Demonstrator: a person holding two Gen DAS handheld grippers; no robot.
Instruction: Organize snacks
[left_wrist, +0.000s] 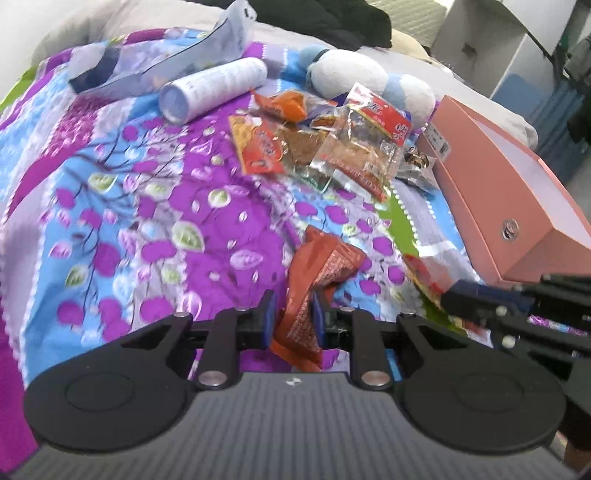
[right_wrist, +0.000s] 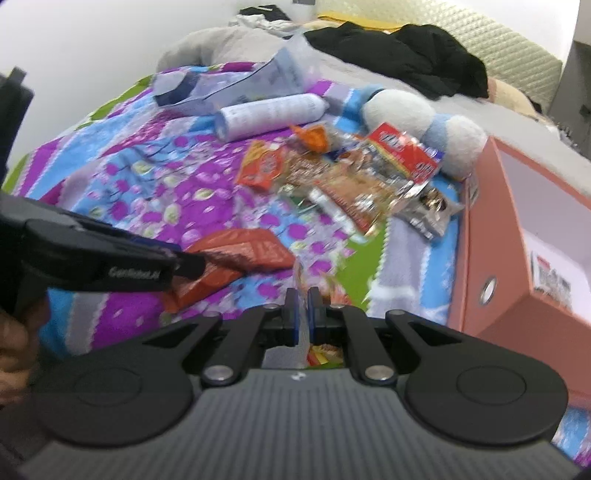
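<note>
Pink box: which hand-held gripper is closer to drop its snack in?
Probably the right hand-held gripper. It pinches a thin snack packet right beside the pink box. The left hand-held gripper, holding the brown snack bag, sits farther from it.

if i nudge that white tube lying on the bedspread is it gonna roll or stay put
The white tube lies on its side and is round, so a sideways nudge would probably roll it. The quilt under it looks soft and rumpled, which should stop it soon. An end-on push would more likely slide it towards the clear bag close behind it.
</note>
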